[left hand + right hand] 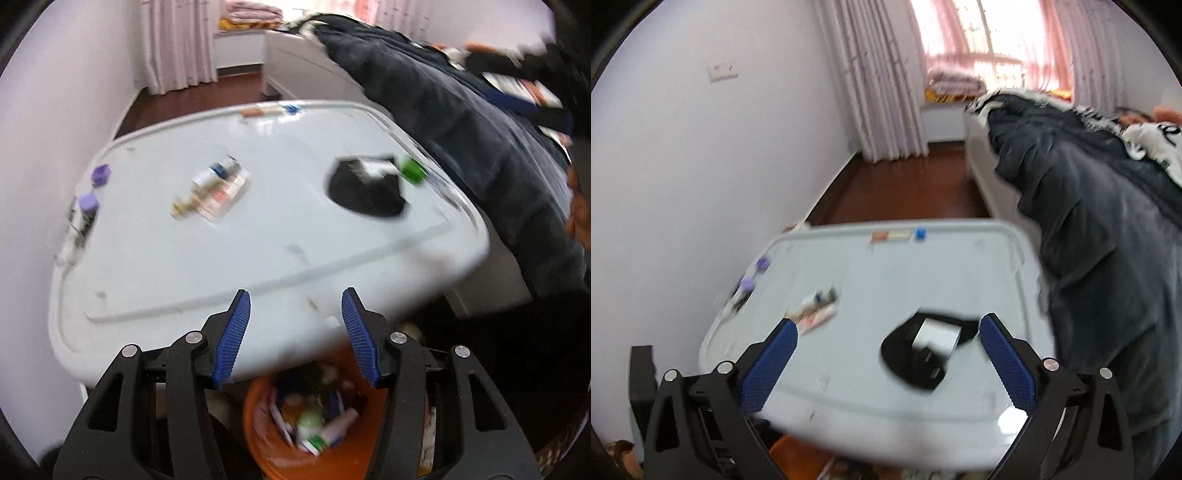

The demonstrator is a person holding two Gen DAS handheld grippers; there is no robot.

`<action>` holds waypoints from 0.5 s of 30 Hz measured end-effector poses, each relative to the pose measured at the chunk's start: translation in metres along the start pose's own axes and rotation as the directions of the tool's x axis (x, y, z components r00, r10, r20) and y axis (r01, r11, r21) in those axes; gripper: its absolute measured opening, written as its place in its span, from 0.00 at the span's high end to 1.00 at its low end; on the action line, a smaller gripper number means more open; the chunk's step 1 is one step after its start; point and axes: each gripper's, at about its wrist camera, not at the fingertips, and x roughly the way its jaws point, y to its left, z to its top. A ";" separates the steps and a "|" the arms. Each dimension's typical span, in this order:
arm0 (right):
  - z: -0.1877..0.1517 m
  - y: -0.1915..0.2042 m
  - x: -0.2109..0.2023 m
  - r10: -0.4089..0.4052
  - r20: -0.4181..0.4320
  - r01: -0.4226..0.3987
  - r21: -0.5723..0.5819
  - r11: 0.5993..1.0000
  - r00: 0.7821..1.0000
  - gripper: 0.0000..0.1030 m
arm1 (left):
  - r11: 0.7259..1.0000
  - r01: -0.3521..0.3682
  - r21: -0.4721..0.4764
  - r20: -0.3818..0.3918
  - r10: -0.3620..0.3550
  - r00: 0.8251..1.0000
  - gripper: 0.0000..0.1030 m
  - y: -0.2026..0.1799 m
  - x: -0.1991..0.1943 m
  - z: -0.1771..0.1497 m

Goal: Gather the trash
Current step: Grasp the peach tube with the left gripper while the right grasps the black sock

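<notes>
Pale surface (258,236) fills both views, blurred. Orange bin (258,435) sits below its near edge, holding mixed trash. On the surface: black object (364,195) with a white piece on top, toward the right side; a green block (413,170) just beside it. Small bottle on a flat packet (218,188), left of the black object. My left hand-held gripper (295,332): fingers apart, nothing between. My right hand-held gripper (886,350): fingers spread wide, empty.
</notes>
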 end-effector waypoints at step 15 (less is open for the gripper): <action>-0.013 -0.047 0.049 -0.022 -0.054 0.032 0.188 0.982 0.998 0.07 | 0.994 0.040 0.105 -0.098 -0.029 0.995 0.49 0.049 0.111 0.081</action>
